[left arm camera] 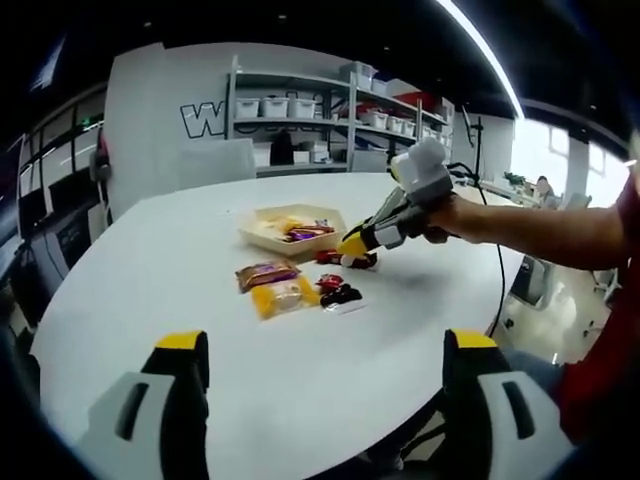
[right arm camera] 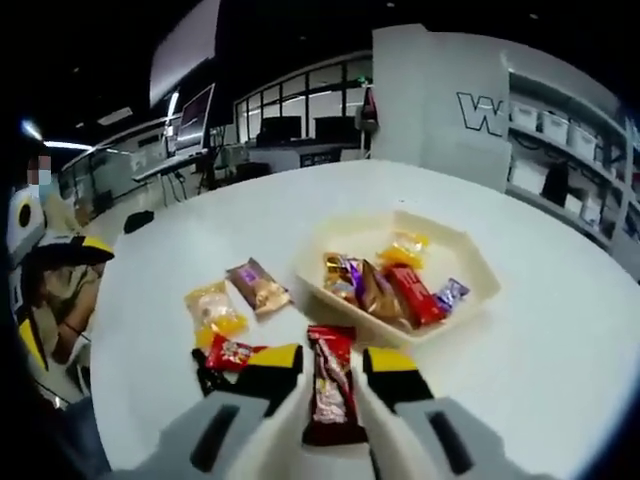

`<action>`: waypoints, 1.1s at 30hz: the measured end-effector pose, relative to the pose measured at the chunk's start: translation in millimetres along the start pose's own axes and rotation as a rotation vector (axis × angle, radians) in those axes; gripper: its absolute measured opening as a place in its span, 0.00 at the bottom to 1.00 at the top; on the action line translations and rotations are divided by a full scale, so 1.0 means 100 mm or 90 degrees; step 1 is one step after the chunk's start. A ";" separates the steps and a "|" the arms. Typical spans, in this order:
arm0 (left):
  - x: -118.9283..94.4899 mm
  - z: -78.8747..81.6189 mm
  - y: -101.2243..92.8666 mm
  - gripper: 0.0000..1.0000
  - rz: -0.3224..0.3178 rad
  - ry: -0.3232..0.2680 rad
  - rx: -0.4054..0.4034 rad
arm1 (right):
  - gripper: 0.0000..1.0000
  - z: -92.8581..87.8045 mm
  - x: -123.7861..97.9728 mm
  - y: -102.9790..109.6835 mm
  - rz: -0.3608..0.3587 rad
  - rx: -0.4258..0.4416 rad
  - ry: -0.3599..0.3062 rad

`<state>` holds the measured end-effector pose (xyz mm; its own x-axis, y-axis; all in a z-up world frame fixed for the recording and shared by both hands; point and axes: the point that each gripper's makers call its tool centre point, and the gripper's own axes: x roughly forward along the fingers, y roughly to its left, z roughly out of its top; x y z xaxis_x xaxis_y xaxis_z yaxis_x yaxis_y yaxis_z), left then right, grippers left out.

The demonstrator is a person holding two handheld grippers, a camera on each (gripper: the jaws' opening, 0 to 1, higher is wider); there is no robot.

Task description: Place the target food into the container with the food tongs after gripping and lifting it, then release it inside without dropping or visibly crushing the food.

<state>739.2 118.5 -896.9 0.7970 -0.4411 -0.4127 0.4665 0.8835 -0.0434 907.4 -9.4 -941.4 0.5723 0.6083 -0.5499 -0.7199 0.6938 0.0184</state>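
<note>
Meanwhile, the right gripper [right arm camera: 333, 368] has its jaws around a red snack packet [right arm camera: 329, 385] lying on the white table [right arm camera: 560, 340], just in front of the cream tray [right arm camera: 470, 300] of wrapped snacks; whether the jaws actually pinch it I cannot tell. The left gripper [left arm camera: 325, 350] hangs with jaws wide apart and empty, well back from the loose packets [left arm camera: 275, 285] beside the tray [left arm camera: 262, 237].

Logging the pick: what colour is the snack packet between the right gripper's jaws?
Red snack packet, seen best in the right gripper view.
</note>
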 end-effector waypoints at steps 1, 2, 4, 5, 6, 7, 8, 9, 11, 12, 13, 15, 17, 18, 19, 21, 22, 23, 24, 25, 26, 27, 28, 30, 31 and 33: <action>0.00 0.00 0.00 0.95 0.001 -0.001 0.000 | 0.17 0.00 0.00 0.00 0.001 0.007 0.004; 0.00 0.00 0.01 0.95 0.001 -0.001 0.000 | 0.17 0.00 -0.01 0.01 0.003 0.017 0.007; -0.01 0.00 0.01 0.96 0.002 -0.002 -0.001 | 0.17 -0.01 -0.03 0.06 0.015 0.057 0.011; -0.01 0.00 0.01 0.96 0.002 -0.003 -0.003 | 0.17 -0.01 -0.04 0.05 0.016 0.055 0.009; -0.01 0.00 0.01 0.96 0.001 -0.003 -0.003 | 0.17 -0.01 -0.04 0.06 0.016 0.056 0.009; -0.01 0.00 0.00 0.96 0.001 -0.003 -0.003 | 0.17 -0.01 -0.06 0.07 0.015 0.054 0.008; -0.01 0.00 0.00 0.97 0.002 -0.004 -0.004 | 0.17 0.00 -0.07 0.07 0.014 0.054 0.005; -0.01 0.00 0.00 0.97 0.002 -0.004 -0.005 | 0.17 0.01 -0.09 0.07 0.015 0.055 0.003; -0.01 -0.01 -0.01 0.98 0.004 -0.004 -0.009 | 0.17 0.06 -0.12 0.08 0.021 0.065 -0.007; -0.01 -0.01 -0.01 0.98 0.003 -0.004 -0.010 | 0.17 0.08 -0.13 0.08 0.022 0.067 -0.010; -0.01 -0.02 -0.01 0.99 0.004 -0.004 -0.011 | 0.17 0.10 -0.15 0.08 0.023 0.069 -0.011; -0.01 -0.02 -0.01 0.99 0.005 -0.004 -0.011 | 0.17 0.16 -0.17 0.08 0.022 0.065 -0.017; -0.01 -0.02 -0.01 0.99 0.005 -0.004 -0.011 | 0.17 0.21 -0.20 0.09 0.023 0.063 -0.025; -0.01 -0.02 -0.01 0.99 0.005 -0.004 -0.011 | 0.17 0.25 -0.22 0.10 0.024 0.061 -0.029; -0.01 -0.02 -0.01 0.99 0.004 -0.004 -0.012 | 0.17 0.27 -0.23 0.10 0.024 0.059 -0.031; -0.01 -0.02 -0.01 0.99 0.004 -0.004 -0.013 | 0.18 0.32 -0.25 0.11 0.024 0.055 -0.037; -0.02 -0.03 -0.01 0.99 0.004 -0.003 -0.015 | 0.18 0.35 -0.26 0.11 0.025 0.054 -0.041; -0.02 -0.03 -0.01 0.99 0.005 -0.004 -0.017 | 0.18 0.38 -0.27 0.11 0.025 0.052 -0.045; -0.02 -0.04 0.00 0.99 0.007 -0.003 -0.018 | 0.18 0.40 -0.28 0.12 0.024 0.050 -0.047; -0.02 -0.04 0.00 0.99 0.006 -0.002 -0.020 | 0.18 0.41 -0.28 0.12 0.025 0.049 -0.047; -0.02 -0.04 -0.01 0.99 0.006 -0.004 -0.022 | 0.18 0.44 -0.29 0.13 0.024 0.044 -0.052; -0.02 -0.04 -0.01 0.99 0.005 -0.005 -0.023 | 0.18 0.45 -0.30 0.13 0.023 0.041 -0.053; -0.02 -0.05 -0.01 0.99 0.004 -0.004 -0.023 | 0.18 0.46 -0.31 0.14 0.022 0.038 -0.053; -0.02 -0.05 -0.01 0.99 0.003 -0.005 -0.023 | 0.18 0.49 -0.32 0.12 0.019 0.035 -0.057; -0.02 -0.04 -0.02 0.99 0.002 -0.004 -0.023 | 0.18 0.50 -0.33 0.11 0.018 0.035 -0.058; -0.02 -0.04 -0.02 0.99 0.000 -0.005 -0.022 | 0.18 0.54 -0.35 0.07 0.014 0.036 -0.063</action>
<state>734.9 118.0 -899.3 0.8005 -0.4418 -0.4050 0.4527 0.8886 -0.0745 903.3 -5.0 -877.1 0.5944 0.6566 -0.4643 -0.7110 0.6989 0.0781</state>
